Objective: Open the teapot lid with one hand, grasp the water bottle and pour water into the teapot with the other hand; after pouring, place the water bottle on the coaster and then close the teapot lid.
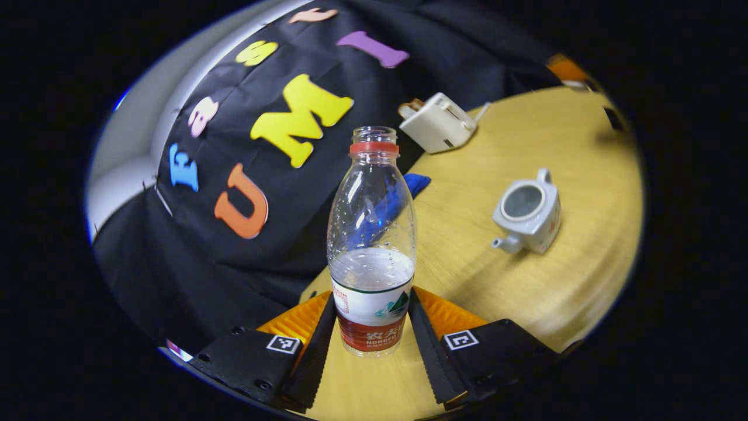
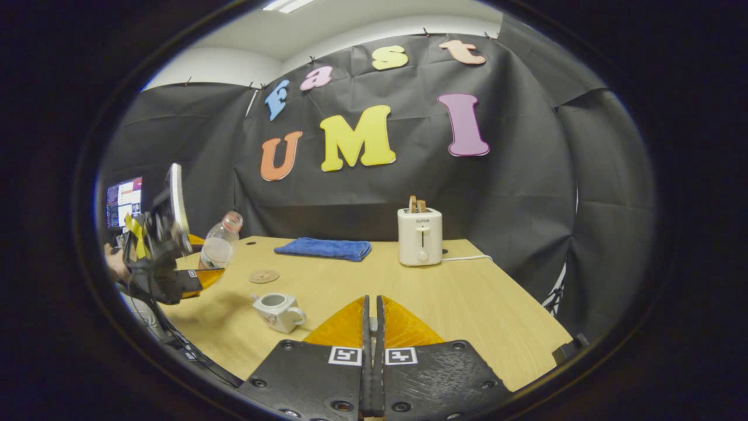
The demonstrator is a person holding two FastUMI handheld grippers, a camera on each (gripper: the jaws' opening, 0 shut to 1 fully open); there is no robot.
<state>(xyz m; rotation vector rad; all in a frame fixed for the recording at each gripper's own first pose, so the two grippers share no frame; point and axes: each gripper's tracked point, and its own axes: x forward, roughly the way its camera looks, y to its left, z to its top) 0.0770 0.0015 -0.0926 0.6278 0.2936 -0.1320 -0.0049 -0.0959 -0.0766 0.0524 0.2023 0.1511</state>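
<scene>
My left gripper (image 1: 372, 299) is shut on the lower, labelled part of a clear water bottle (image 1: 372, 245). The bottle has a red neck ring, no cap, and is about a third full. In the right gripper view that bottle (image 2: 219, 245) hangs tilted above the table's left side, held by the left gripper (image 2: 175, 275). The white teapot (image 1: 529, 211) stands on the table with its top open, right of the bottle; I also see this teapot (image 2: 279, 311) just left of my right gripper (image 2: 372, 304). The right gripper is shut above the table, a pale sliver of the lid between its fingers. A round coaster (image 2: 264, 276) lies beyond the teapot.
A folded blue towel (image 2: 323, 248) and a white toaster (image 2: 419, 235) with its cord stand at the back of the wooden table (image 2: 467, 304). A person's hand (image 2: 117, 266) and a monitor (image 2: 123, 202) are at the far left. The table edge runs close on the right.
</scene>
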